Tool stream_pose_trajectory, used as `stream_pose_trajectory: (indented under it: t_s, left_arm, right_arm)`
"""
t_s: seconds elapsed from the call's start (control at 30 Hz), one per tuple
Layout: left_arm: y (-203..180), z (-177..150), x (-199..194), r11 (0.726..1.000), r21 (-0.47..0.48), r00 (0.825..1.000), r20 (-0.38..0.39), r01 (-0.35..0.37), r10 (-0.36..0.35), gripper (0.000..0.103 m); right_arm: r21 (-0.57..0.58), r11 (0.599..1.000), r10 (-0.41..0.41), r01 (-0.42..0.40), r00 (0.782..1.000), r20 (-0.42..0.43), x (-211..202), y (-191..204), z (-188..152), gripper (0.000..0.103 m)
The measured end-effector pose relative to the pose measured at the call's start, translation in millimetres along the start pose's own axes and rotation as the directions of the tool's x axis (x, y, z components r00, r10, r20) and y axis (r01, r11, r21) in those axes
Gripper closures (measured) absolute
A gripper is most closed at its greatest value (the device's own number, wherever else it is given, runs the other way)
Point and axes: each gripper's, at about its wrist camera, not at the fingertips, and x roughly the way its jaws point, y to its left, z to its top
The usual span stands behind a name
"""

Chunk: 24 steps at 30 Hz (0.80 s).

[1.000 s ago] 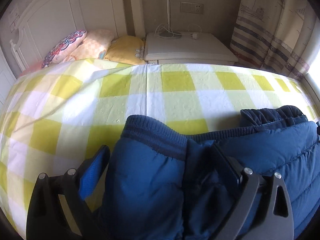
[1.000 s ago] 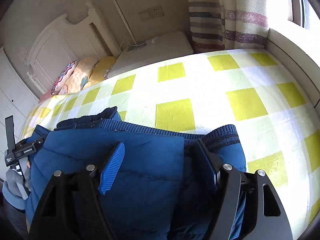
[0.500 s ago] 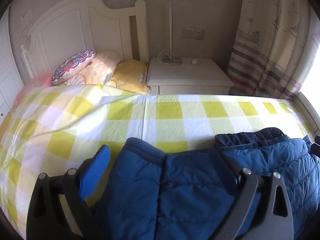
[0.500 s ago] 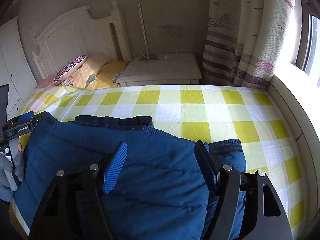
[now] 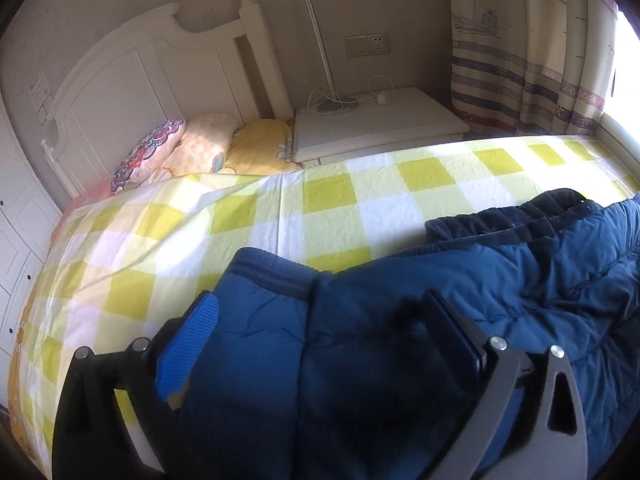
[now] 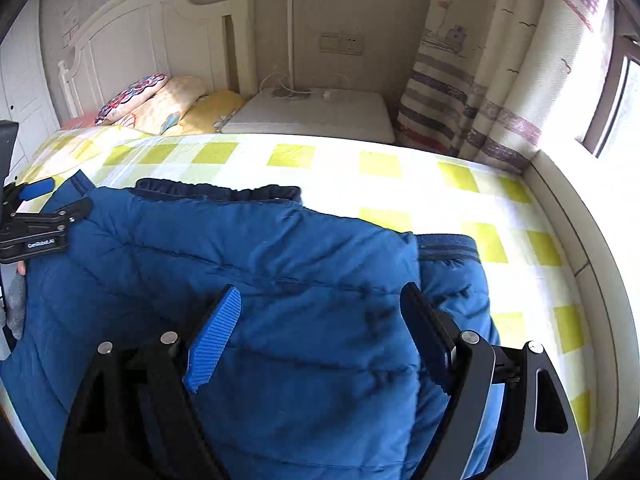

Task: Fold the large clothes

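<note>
Jacket (image 5: 400,320), blue and padded, fills the lower half of my left wrist view, lying on the bed (image 5: 320,200). My left gripper (image 5: 320,332) has its jaws spread wide, one on each side of a thick bunch of the jacket; I cannot tell whether they press it. A ribbed cuff (image 5: 272,272) sits ahead. I judge the fold partly done: the sleeves seem laid in, the body not yet doubled over. Beyond are pillows (image 5: 192,148), a white headboard (image 5: 160,68), a nightstand (image 5: 380,120) and a curtain (image 5: 520,48).

From my right wrist view, the jacket (image 6: 280,280) spreads across the near side of the bed (image 6: 400,184). My right gripper (image 6: 320,332) is likewise wide apart over the padding, its grip uncertain. The left gripper (image 6: 40,220) shows at the jacket's far left edge. Sunlight floods the window (image 6: 608,112) side.
</note>
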Motion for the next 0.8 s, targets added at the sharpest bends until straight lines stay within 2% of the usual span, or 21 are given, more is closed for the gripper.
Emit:
stream_pose_trajectory:
  t_s: [0.03,0.07,0.1,0.13,0.17,0.27,0.43,0.5,0.53,0.57,0.63,0.73,0.8]
  left_arm:
    - [13.1,-3.4,6.9,1.000,-0.019,1.000,-0.026,-0.003,0.002,0.003]
    - [23.3,-7.5,16.3,0.999,-0.043,0.998,-0.068,0.017,-0.020,0.003]
    - [30.6,-11.5,24.7,0.995,-0.078,0.992,-0.102,0.062,-0.070,0.002]
    - [36.2,-13.3,29.1,0.989,-0.113,0.988,-0.115,0.091,-0.104,0.002]
    - [37.8,-13.8,30.2,0.988,-0.127,0.988,-0.115,0.089,-0.104,0.002]
    - [36.6,-15.2,31.1,0.988,-0.133,0.990,-0.110,0.077,-0.092,0.002]
    - [49.4,-17.1,24.8,0.977,-0.205,0.991,-0.104,0.058,-0.080,0.002]
    - [50.4,-15.9,6.4,0.979,-0.203,0.996,-0.081,0.010,-0.027,0.004]
    - [49.2,-16.2,-9.0,0.978,-0.206,0.998,-0.042,0.041,-0.051,0.004]
    - [45.9,-17.0,-24.7,0.974,-0.210,0.996,-0.002,0.088,-0.090,0.003]
    - [28.2,-18.6,-52.2,0.973,-0.184,0.990,0.047,0.139,-0.132,0.003]
    - [-22.1,-24.2,-74.5,0.982,-0.064,0.983,0.068,0.177,-0.173,0.003]
    - [-56.6,-34.9,-67.5,0.993,0.036,0.993,0.037,0.113,-0.115,0.003]
  right_arm:
    - [0.055,0.998,-0.011,0.011,1.000,-0.015,4.6,-21.5,-5.8,0.024]
    - [0.126,0.992,0.031,-0.027,0.999,-0.026,12.0,-43.3,-12.4,0.024]
    - [0.211,0.972,0.113,-0.105,0.993,-0.024,19.4,-61.7,-19.4,0.023]
    - [0.282,0.945,0.176,-0.167,0.984,-0.009,23.9,-74.6,-24.6,0.024]
    - [0.310,0.932,0.195,-0.187,0.981,0.005,25.3,-81.7,-26.0,0.024]
    - [0.276,0.949,0.157,-0.152,0.988,0.005,26.3,-73.7,-23.7,0.023]
    - [0.265,0.956,0.126,-0.124,0.992,0.010,17.6,-69.5,-22.5,0.025]
    - [0.207,0.978,0.020,-0.025,0.999,0.024,-8.5,-53.0,-21.4,0.024]
    - [0.173,0.984,0.029,-0.039,0.998,0.060,-24.1,-43.0,-20.2,0.024]
    - [0.138,0.987,0.075,-0.088,0.992,0.100,-40.4,-30.4,-19.5,0.023]
    - [0.036,0.990,0.132,-0.138,0.982,0.137,-64.3,3.1,-19.3,0.016]
    - [-0.155,0.974,0.178,-0.165,0.981,0.074,-66.1,65.8,-22.4,0.016]
    - [-0.251,0.959,0.140,-0.132,0.990,0.011,-50.4,100.6,-35.5,0.016]
